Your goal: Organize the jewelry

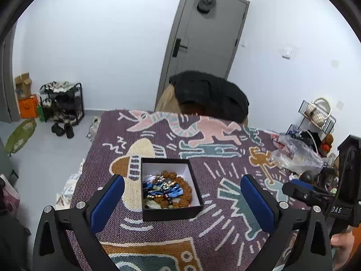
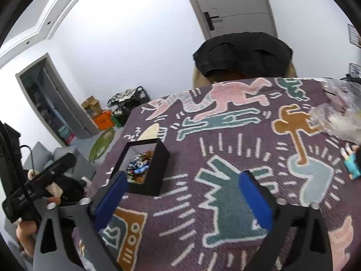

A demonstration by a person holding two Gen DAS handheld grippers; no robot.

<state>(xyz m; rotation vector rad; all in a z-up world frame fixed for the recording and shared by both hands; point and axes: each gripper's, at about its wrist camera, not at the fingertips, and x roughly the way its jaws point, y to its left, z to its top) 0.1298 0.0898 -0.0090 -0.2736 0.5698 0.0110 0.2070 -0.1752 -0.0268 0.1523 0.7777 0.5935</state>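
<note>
A black open box (image 1: 171,211) with a white lining sits on the patterned purple blanket (image 1: 216,232). It holds a tangle of jewelry (image 1: 165,190): brown bead strings, blue cords, pale stones. My left gripper (image 1: 182,194) is open and empty, its blue pads either side of the box and nearer the camera. The other gripper (image 1: 315,194) shows at the right edge. In the right wrist view the box (image 2: 155,171) stands at the left, jewelry (image 2: 140,166) inside. My right gripper (image 2: 182,192) is open and empty above the blanket (image 2: 225,135), just right of the box.
Clear plastic bags (image 1: 293,153) and small clutter lie at the blanket's right side. A small figurine (image 2: 352,160) lies at the right edge. A chair with a black jacket (image 1: 209,92) stands beyond the far edge. A shoe rack (image 1: 63,101) stands by the wall.
</note>
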